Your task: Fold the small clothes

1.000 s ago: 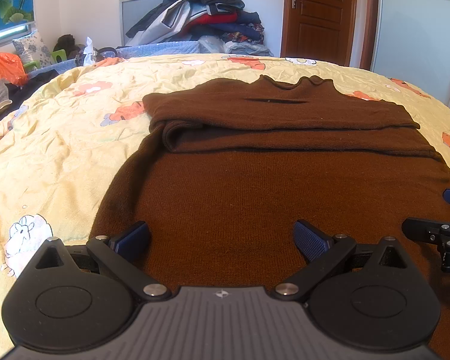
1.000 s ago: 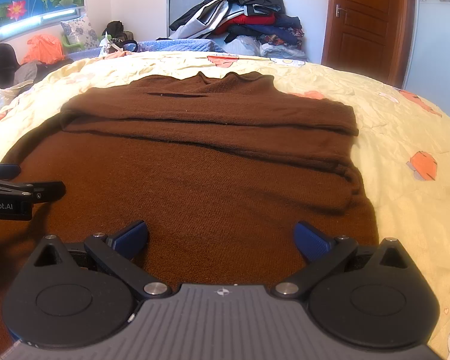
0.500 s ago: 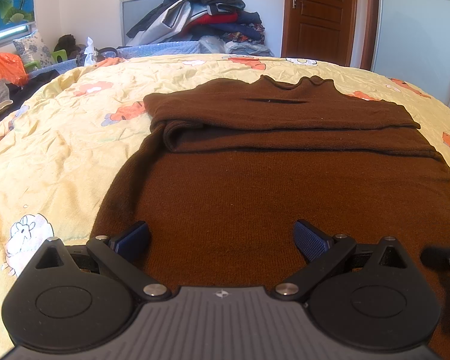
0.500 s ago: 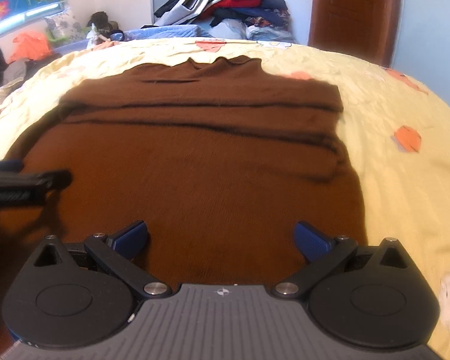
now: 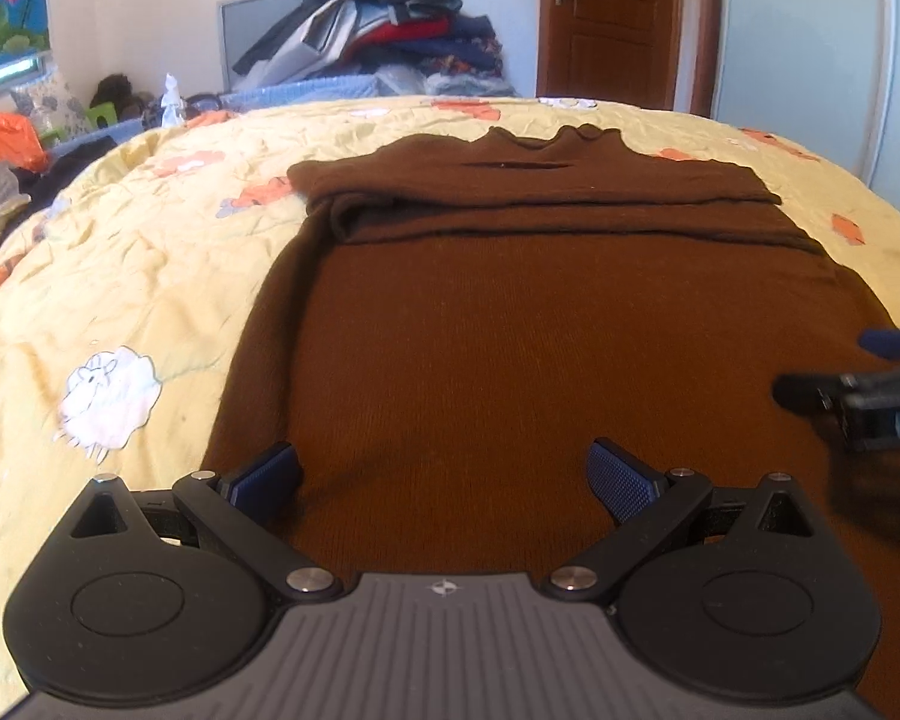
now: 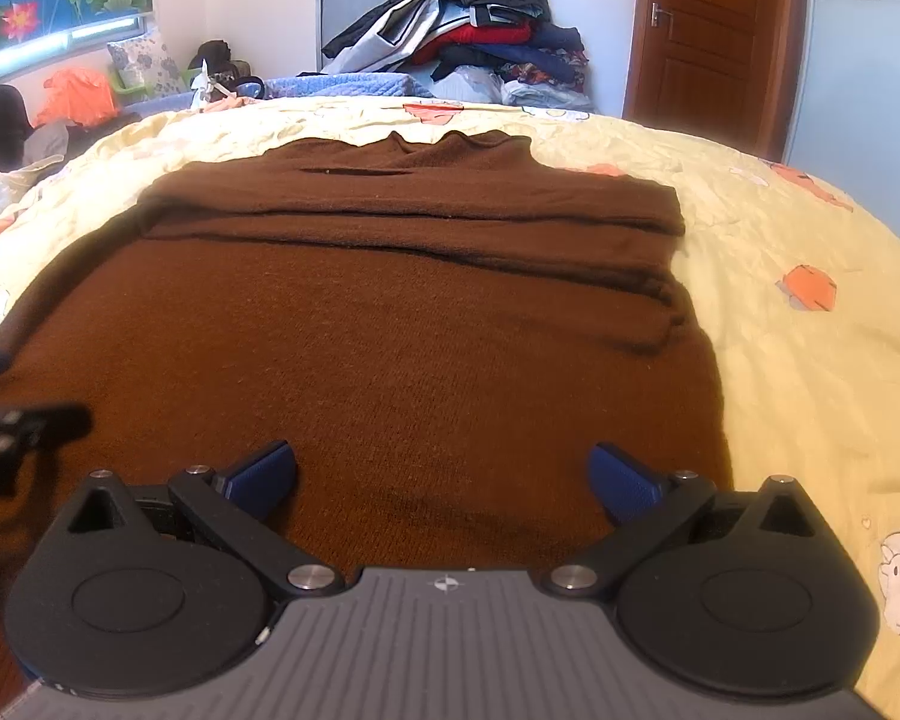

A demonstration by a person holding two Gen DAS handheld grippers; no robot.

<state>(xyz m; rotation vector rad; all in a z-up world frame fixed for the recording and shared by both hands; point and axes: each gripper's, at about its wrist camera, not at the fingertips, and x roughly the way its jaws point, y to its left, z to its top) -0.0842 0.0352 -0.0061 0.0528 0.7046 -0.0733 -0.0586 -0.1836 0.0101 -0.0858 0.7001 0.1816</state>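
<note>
R gripper (image 6: 444, 474) back beside L gripper (image 5: 444, 474), both fingers spread, brown sweater (image 5: 540, 348), orange bag (image 6: 78, 96) in R view only

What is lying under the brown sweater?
The brown sweater lies on a yellow bedspread with printed sheep, seen all around it. The part directly beneath is covered, so anything there cannot be seen.

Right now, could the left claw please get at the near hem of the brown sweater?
Probably yes: the left claw hangs open over the sweater, nothing lying between; the hem itself is hidden beneath it.
</note>
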